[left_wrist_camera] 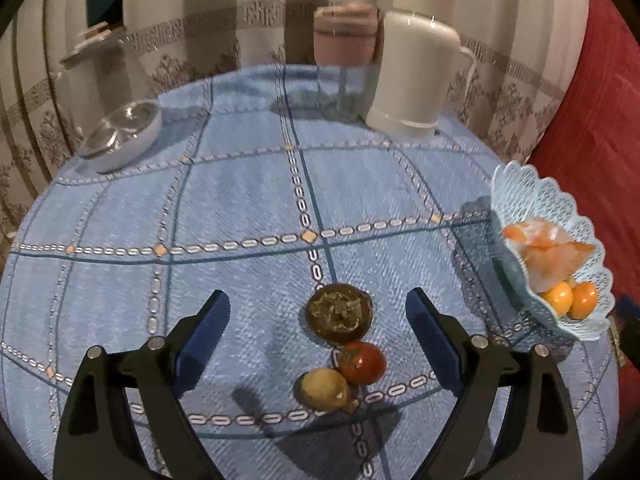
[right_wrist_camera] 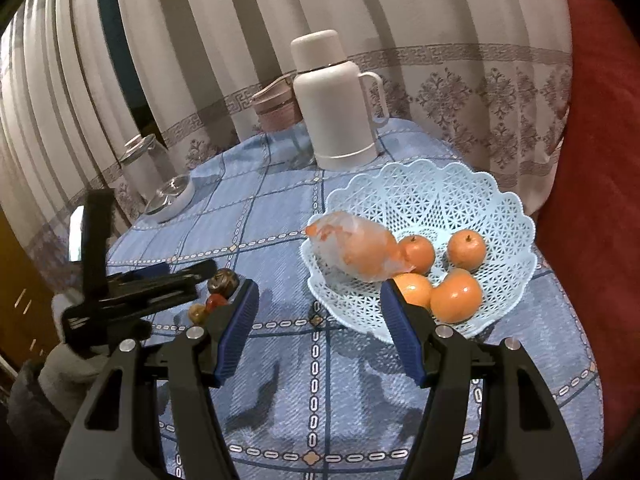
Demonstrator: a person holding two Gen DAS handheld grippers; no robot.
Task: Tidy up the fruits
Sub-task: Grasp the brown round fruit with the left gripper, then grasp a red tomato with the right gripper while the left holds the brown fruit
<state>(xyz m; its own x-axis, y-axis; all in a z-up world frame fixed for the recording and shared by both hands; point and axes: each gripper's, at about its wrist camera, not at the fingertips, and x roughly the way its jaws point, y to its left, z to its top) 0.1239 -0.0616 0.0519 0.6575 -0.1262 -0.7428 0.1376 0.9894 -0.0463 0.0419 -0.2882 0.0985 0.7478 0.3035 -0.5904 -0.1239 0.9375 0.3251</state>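
Three small fruits lie together on the blue tablecloth: a dark brown one [left_wrist_camera: 339, 318], a red one [left_wrist_camera: 363, 362] and a yellow one [left_wrist_camera: 324, 389]. My left gripper [left_wrist_camera: 318, 312] is open and hovers over them, with the fruits between its fingers. A light blue lattice basket [right_wrist_camera: 460, 184] holds several oranges [right_wrist_camera: 456, 296] and a plastic bag of orange pieces [right_wrist_camera: 356, 246]. My right gripper [right_wrist_camera: 318, 298] is open and empty just in front of the basket's near rim. The left gripper shows in the right wrist view [right_wrist_camera: 200, 276] beside the three fruits.
A white thermos [right_wrist_camera: 334, 100] and a pink container [right_wrist_camera: 276, 110] stand at the back of the table. A white dish with glass lids [left_wrist_camera: 122, 134] and a glass jar [right_wrist_camera: 142, 162] sit at the back left. Curtains hang behind; a red cushion [right_wrist_camera: 600, 200] is right.
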